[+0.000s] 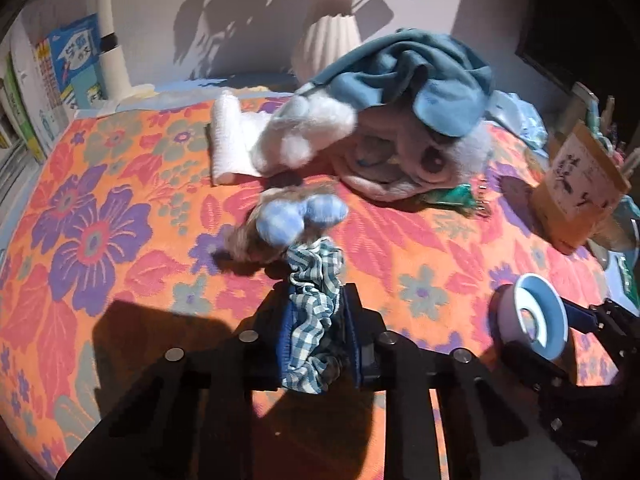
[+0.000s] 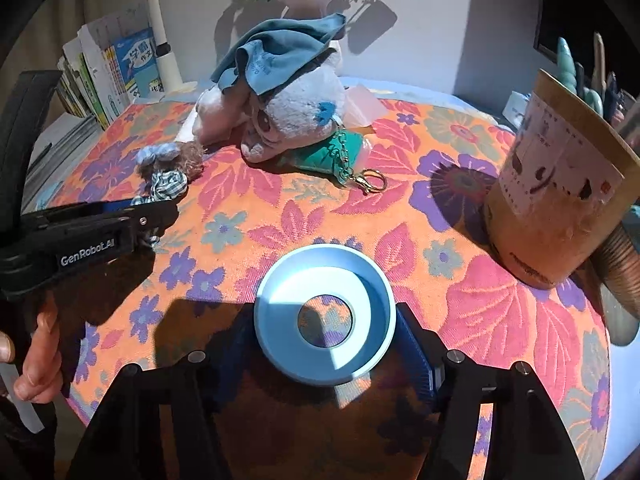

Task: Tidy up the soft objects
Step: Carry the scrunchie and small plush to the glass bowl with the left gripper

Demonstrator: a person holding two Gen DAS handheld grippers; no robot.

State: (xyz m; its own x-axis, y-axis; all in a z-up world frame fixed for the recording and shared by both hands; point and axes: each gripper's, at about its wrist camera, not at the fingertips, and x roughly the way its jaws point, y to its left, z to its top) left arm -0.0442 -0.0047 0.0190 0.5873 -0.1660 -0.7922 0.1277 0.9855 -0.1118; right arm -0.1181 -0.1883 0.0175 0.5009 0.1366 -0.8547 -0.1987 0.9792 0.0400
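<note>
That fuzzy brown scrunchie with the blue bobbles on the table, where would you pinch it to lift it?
Pinch the brown scrunchie across its fuzzy band on the bare near-left side, coming from above. It lies flat on the tablecloth; the blue bobbles are rounded and may slip, and the checked scrunchie crowds its right.

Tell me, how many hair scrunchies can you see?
2. The green-and-white checked fabric scrunchie is pinched in the left gripper. The fuzzy brown scrunchie with pale blue checked puffs lies on the flowery cloth just beyond it. More might hide under the plush toy.
</note>
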